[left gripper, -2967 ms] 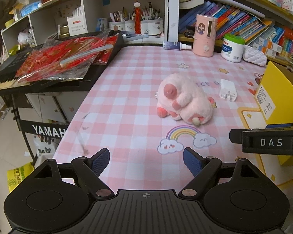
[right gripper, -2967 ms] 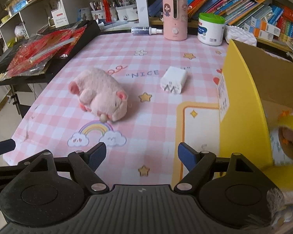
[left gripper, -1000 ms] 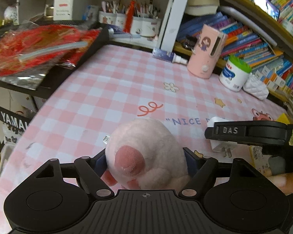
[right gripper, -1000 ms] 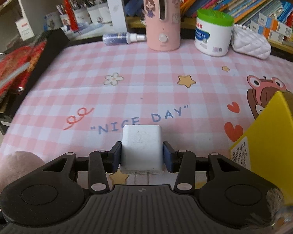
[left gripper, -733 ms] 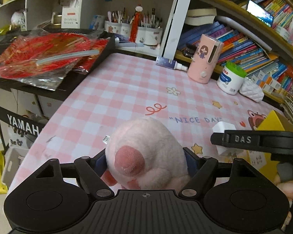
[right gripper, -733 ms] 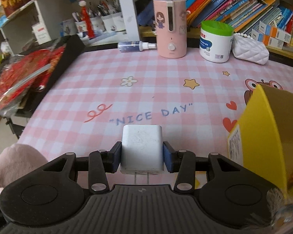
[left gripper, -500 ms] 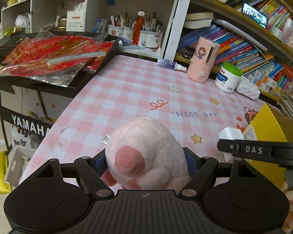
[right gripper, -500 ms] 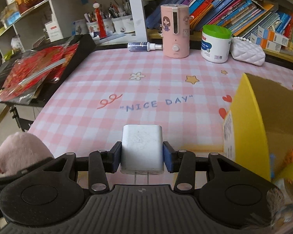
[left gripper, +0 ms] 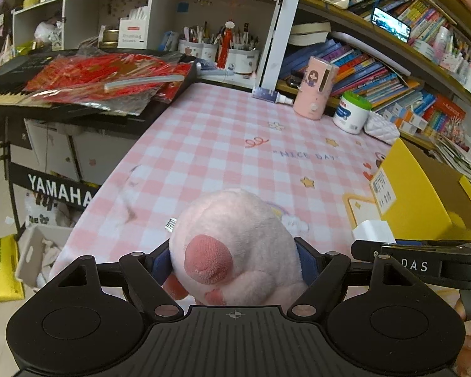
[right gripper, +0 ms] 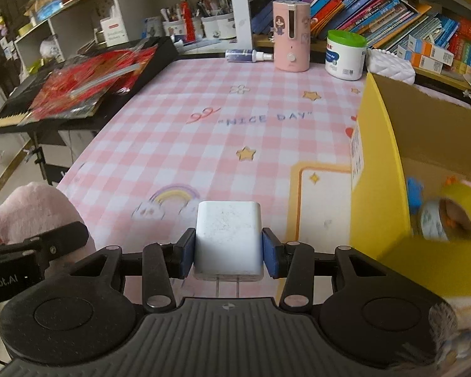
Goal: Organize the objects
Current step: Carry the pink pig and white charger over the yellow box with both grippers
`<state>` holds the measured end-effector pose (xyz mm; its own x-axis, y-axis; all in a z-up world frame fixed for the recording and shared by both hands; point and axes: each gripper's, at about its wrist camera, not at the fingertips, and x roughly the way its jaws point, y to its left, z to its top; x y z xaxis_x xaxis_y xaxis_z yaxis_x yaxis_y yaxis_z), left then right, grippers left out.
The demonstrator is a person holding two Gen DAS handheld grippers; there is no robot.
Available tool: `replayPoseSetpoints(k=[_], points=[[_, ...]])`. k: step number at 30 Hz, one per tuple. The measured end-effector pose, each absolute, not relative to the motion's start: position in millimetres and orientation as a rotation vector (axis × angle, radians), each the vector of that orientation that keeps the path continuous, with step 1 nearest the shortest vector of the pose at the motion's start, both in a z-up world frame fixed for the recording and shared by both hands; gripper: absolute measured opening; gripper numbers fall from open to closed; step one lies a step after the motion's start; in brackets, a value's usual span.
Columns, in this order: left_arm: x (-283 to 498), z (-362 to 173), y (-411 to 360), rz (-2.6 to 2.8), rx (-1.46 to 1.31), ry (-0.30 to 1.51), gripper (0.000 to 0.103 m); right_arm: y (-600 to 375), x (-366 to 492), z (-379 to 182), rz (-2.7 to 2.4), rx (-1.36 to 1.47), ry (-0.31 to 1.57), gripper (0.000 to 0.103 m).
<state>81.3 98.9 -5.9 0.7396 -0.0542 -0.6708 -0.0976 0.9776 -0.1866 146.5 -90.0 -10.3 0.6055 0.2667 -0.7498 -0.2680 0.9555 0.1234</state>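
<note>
Both grippers are matte black with ribbed tops and 2 round discs. Their fingers [right gripper: 269, 257] carry blue pads. Silver screws dot the linkages.

Pink checked table [right gripper: 179, 144]: yellow box [right gripper: 380, 169], pink humidifier [right gripper: 290, 36], white jar [right gripper: 345, 55]; possibly more.

Your left gripper [left gripper: 234, 259] is matt black ribbed plastic, pressing fuzzy pink cloth on the plush pig [left gripper: 235, 245]. The charger [right gripper: 227, 238] looks smooth matt white plastic, faintly speckled. The box [right gripper: 378, 169] is yellow-faced cardboard, and the tablecloth [right gripper: 204, 132] looks smooth and printed.
</note>
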Motion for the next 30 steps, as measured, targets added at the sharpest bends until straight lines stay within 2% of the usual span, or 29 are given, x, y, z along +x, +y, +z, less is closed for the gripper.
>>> replayPoseSetpoints(k=[17, 30], points=[[1, -8, 104, -0.009, -0.185, 0.762, 0.079, -85, 53, -26, 0.284, 0.041, 0.906, 0.041], [-20, -15, 81, -0.107, -0.144, 0.795, 0.079, -109, 14, -33, 0.204, 0.093, 0.922, 0.041]])
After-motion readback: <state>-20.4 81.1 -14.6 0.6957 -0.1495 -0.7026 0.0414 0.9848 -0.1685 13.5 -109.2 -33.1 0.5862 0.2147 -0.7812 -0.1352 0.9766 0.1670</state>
